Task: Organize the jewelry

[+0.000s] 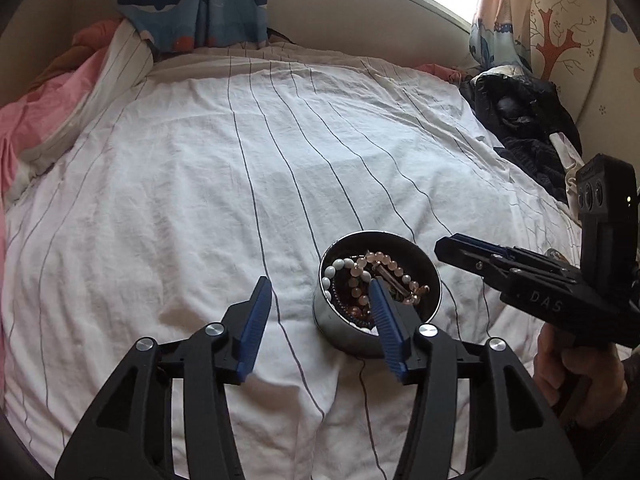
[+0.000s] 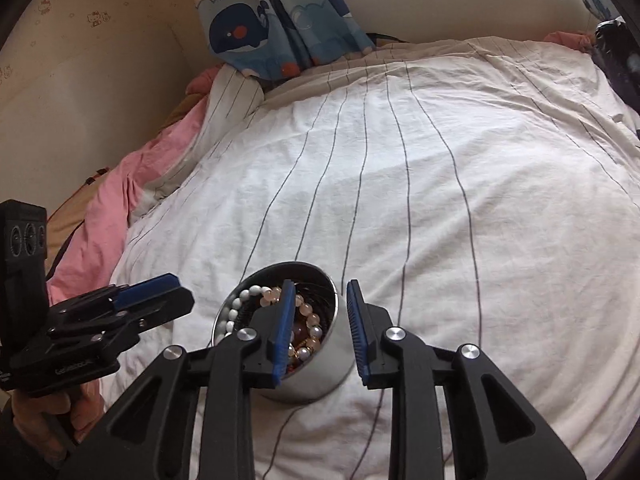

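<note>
The metal tin (image 1: 340,332) sits on the striped bed sheet (image 1: 200,200) near the front edge of both views, w/ the beaded bracelets (image 1: 372,276) — pink, white, dark strands — heaped in a tangle inside. Left gripper (image 1: 320,316) has its jaws spread wide & holding nothing; its right finger looks to be over the tin's mouth, left finger over bare sheet. Right gripper (image 2: 320,320) is likewise released & empty, jaws apart, straddling the tin's right wall — one finger above the beads, the other outside the rim. Main risk, as I judge it: the tin rests on soft, wrinkled bedding, not a firm base, so a push on the rim from either finger would prob. tip it & spill beads into the folds. Second risk: the strands overlap, so closing on one may drag up another, which could then drop onto the sheet. Both grippers crowd the same small opening — a bump between them is plausible. A pinch on round beads may also slip.
</note>
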A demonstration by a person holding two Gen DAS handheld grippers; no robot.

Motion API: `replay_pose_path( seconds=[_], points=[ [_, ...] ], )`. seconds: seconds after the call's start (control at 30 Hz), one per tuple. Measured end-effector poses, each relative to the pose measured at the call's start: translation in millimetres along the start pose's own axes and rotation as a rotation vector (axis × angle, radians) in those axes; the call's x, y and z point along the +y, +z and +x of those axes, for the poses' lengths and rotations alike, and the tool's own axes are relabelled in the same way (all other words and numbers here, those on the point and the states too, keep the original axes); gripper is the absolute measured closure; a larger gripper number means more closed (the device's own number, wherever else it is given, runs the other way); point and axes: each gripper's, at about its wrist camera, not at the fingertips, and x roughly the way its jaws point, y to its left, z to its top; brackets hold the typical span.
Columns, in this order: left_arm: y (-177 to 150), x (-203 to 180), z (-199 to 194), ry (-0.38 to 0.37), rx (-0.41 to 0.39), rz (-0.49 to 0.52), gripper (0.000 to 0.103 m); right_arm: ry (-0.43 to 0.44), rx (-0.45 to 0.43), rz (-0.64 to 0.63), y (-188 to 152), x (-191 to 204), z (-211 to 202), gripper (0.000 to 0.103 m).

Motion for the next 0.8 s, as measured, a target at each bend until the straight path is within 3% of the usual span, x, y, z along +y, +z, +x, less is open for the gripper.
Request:
replay_pose_path(
  seconds=[0.17,0.2,0.3,0.43,0.8],
  points=[
    [-31,-12,-22,0.126,-0.001,0.033,0.021,-0.077,0.007,-0.011,-41,0,-30,0.047],
    [-37,-13,-26,0.141,0.000,0.027,0.018,-0.100,0.017,-0.014,-51,1,-32,0.039],
    [-57,-14,-36,0.191,0.002,0.014,0.011,-0.170,0.037,-0.030,-79,6,-39,0.028],
    [-81,-17,-44,0.241,0.010,0.022,0.007,-0.225,0.041,-0.012,-102,7,-45,0.024],
    [-109,-31,-40,0.226,0.042,0.031,0.007,-0.326,0.032,0.026,-130,6,-57,0.010]
  ],
)
